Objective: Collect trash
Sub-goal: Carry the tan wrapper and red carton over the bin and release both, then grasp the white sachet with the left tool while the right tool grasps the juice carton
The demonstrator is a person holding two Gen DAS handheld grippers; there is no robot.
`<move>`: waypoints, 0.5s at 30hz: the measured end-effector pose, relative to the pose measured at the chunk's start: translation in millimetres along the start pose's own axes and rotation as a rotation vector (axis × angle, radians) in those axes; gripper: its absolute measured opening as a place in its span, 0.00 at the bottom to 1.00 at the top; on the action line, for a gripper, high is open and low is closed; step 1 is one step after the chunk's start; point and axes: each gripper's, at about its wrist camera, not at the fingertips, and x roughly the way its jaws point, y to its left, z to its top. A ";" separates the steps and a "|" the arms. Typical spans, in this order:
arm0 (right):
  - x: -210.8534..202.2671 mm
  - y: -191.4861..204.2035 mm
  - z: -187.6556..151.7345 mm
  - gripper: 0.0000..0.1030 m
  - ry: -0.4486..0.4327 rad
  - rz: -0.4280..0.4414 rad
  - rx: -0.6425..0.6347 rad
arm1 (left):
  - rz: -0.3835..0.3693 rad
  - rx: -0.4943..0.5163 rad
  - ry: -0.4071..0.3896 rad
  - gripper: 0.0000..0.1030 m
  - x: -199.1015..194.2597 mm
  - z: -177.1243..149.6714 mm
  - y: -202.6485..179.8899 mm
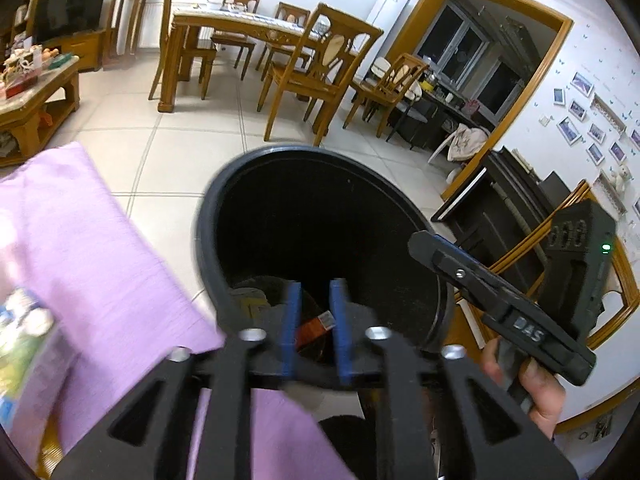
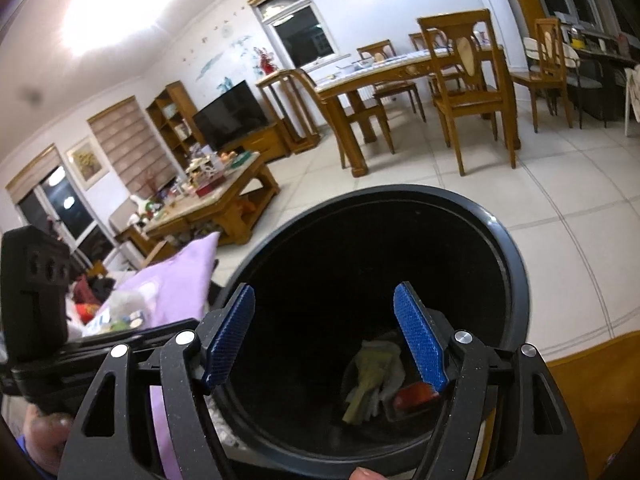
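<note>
Trash point(image 2: 374, 376) sits at the bottom of the black bin point(image 2: 516, 264), lower centre of frame: crumpled pale paper/cloth wad plus a red-orange packet point(image 2: 414, 394). Looks light, soft, crushable; pinch a raised fold anywhere. Wad's long axis runs roughly top-to-bottom in frame; packet lies flat, angled across. Left gripper point(image 1: 316, 328) over the bin mouth, jaws partly apart, nothing between them. Right gripper point(image 2: 324, 336) spread wide, empty. Purple cushion point(image 1: 92, 248) at left, beside the bin.

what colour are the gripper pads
Blue, with a fine textured weave; clearest on the right gripper pads in the right wrist view.
</note>
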 end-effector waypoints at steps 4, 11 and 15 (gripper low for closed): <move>2.6 40.0 -3.7 0.78 0.008 0.054 -0.045 | 0.063 -0.016 -0.099 0.65 -60.2 -12.1 25.4; 29.1 130.0 -15.4 0.90 0.093 0.203 -0.111 | 0.211 -0.128 -0.197 0.71 -156.9 -36.4 113.8; 51.8 186.3 -28.8 0.92 0.171 0.261 -0.157 | 0.322 -0.250 -0.218 0.71 -200.4 -53.2 184.7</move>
